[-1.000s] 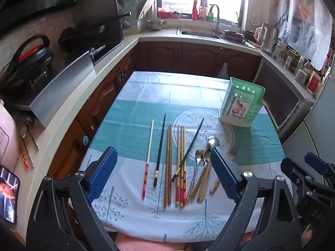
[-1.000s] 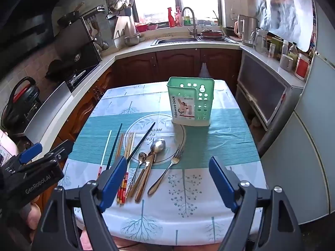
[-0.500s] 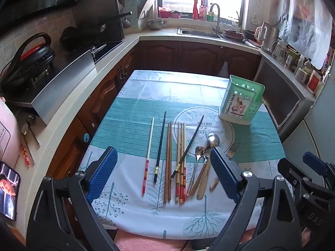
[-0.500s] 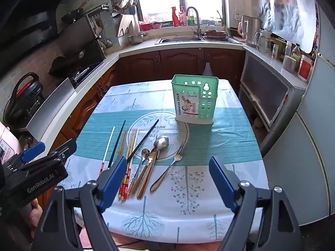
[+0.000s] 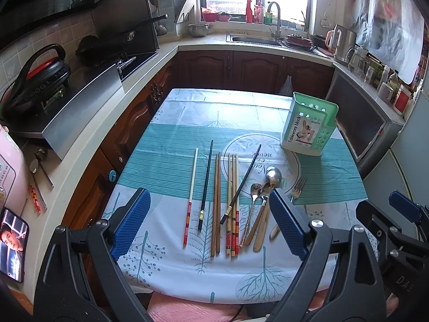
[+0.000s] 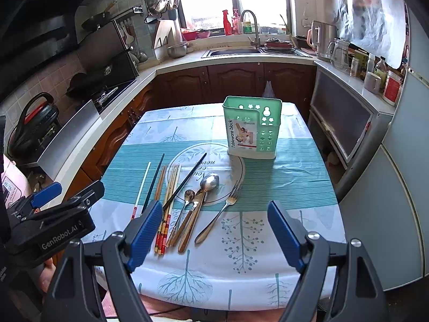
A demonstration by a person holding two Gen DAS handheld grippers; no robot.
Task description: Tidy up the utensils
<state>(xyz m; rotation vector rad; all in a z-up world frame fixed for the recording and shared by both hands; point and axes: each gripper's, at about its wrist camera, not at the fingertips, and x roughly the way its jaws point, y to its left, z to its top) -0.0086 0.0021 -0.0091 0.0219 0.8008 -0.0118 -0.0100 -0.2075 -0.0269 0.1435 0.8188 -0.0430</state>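
Left gripper and right gripper both hang over the near edge of the bench, jaws spread wide, holding nothing. Chopsticks lie in a rough row toward the near left of the bench, one dark stick slanted across them. Spoons and fork lie just right of them. Green holder stands upright toward the far right edge, well apart from the utensils.

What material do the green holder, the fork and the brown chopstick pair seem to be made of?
Mint-green perforated holder: likely moulded plastic, matte, with punched cut-outs. Silver fork: probably polished steel, since it reflects light. Plain brown chopstick pair: seemingly wood or bamboo, dull and uniformly brown.
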